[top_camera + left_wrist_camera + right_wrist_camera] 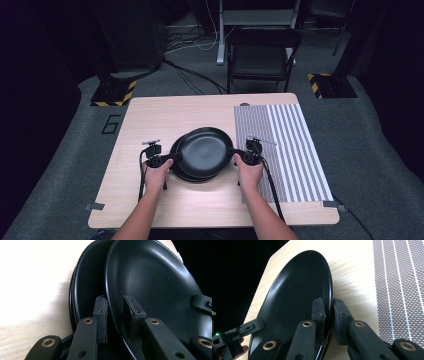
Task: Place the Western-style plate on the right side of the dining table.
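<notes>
Both tools grip the top plate point(204, 150) by opposite rims: the left tool point(176, 156) and the right tool point(235, 152) are each clamped on its thin edge. It sits on a stack of black plates point(177, 169) mid-counter point(150, 120). Likely stiff, glossy and slippery, breakable if dropped, so rim grips should stay level. Beyond lies a striped mat point(285, 145)

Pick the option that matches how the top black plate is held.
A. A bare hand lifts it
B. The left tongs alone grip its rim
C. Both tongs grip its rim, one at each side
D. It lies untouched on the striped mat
C: the left tongs and the right tongs each pinch an opposite edge of the top plate, above another plate on the table.
</notes>
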Tool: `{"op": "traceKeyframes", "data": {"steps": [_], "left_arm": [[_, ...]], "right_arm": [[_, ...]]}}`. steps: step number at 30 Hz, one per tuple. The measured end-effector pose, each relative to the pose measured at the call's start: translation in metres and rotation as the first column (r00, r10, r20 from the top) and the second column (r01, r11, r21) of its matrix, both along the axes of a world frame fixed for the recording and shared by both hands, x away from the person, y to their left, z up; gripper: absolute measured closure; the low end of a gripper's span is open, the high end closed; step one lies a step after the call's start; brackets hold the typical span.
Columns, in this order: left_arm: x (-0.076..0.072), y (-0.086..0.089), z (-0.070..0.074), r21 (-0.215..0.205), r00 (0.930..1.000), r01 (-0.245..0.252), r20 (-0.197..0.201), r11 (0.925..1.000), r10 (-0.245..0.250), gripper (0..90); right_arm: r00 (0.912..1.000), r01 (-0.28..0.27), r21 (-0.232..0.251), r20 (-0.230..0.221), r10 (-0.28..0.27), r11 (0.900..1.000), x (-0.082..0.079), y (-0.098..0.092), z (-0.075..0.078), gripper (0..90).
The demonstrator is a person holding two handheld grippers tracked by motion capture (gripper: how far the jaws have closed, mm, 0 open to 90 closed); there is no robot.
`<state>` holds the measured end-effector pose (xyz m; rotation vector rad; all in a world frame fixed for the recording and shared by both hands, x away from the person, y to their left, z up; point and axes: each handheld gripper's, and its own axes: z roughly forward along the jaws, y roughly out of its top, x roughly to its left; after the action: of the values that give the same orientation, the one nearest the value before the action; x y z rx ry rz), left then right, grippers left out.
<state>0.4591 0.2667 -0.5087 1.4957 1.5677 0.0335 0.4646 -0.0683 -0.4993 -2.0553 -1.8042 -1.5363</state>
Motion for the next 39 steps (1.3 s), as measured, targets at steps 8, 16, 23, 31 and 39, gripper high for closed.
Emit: {"op": "traceKeyframes", "data": {"steps": [8, 16, 23, 31, 39], "left_arm": [[-0.003, 0.002, -0.003, -0.015, 0.9999, -0.007, 0.012, 0.9999, 0.007, 74.1], [-0.006, 0.0, -0.002, -0.001, 0.9998, -0.012, 0.016, 0.9999, 0.012, 73.4], [-0.011, -0.002, -0.001, 0.003, 0.9992, -0.037, 0.015, 0.9993, 0.037, 73.2], [-0.02, -0.005, -0.004, -0.014, 0.9973, -0.067, 0.031, 0.9977, 0.067, 73.5], [-0.021, -0.006, -0.005, -0.03, 0.9958, -0.086, 0.028, 0.9958, 0.087, 73.9]], "right_arm": [[0.9997, -0.015, -0.028, 0.016, 0.016, 0.999, -0.003, -0.001, 0.003, 72.0], [0.9994, -0.023, -0.048, 0.025, 0.025, 0.999, -0.021, -0.012, 0.011, 69.8], [0.9995, -0.031, -0.04, 0.008, 0.031, 0.999, -0.031, -0.006, 0.009, 74.8], [0.9999, 0.011, -0.044, -0.01, -0.011, 0.999, -0.035, 0.002, 0.008, 76.2], [0.9988, 0.041, -0.024, -0.025, -0.042, 0.999, -0.026, 0.002, 0.007, 79.5]]}}
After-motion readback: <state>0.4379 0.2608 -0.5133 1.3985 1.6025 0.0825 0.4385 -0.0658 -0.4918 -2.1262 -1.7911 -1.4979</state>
